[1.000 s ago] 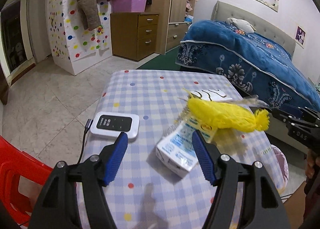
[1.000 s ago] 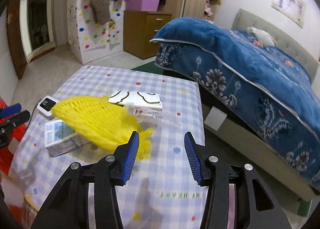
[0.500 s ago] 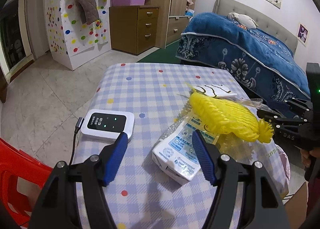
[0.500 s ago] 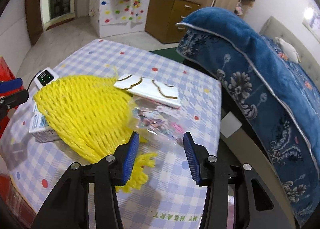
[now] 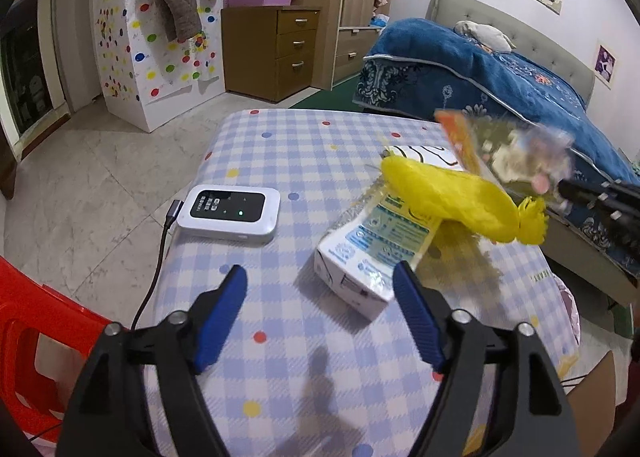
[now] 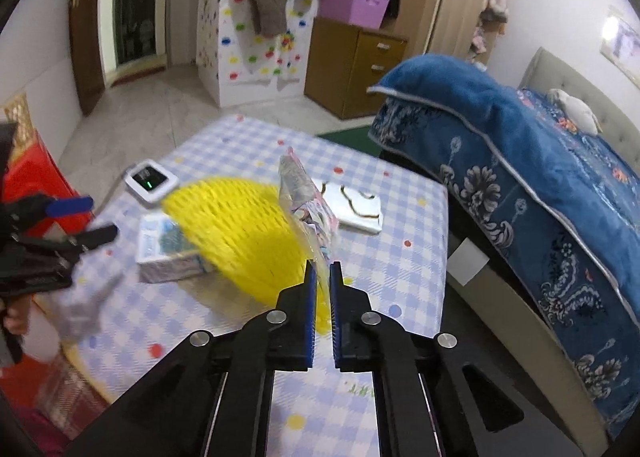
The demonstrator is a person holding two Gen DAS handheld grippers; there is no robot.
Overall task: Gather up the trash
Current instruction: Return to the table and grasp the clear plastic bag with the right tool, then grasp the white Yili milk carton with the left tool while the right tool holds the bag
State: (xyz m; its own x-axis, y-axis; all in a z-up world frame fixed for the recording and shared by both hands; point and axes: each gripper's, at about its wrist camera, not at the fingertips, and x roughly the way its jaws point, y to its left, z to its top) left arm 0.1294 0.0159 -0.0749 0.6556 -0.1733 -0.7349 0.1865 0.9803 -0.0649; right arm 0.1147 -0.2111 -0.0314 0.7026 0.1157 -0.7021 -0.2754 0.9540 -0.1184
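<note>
Right claw: clamped on crinkly clear plastic snack wrapper, lifted above yellow foam fruit net for collection. Left claw: jaws just widened, empty, before white milk carton beside that net, likely next.

Both wrist fisheyes look steeply down, close over the checked table, sharing the yellow net mid-frame from opposite sides.

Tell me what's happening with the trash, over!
Right hand-held gripper shut on clear snack wrapper, lifted. Left hand-held gripper open, carton just ahead. Yellow foam net rests on carton.
</note>
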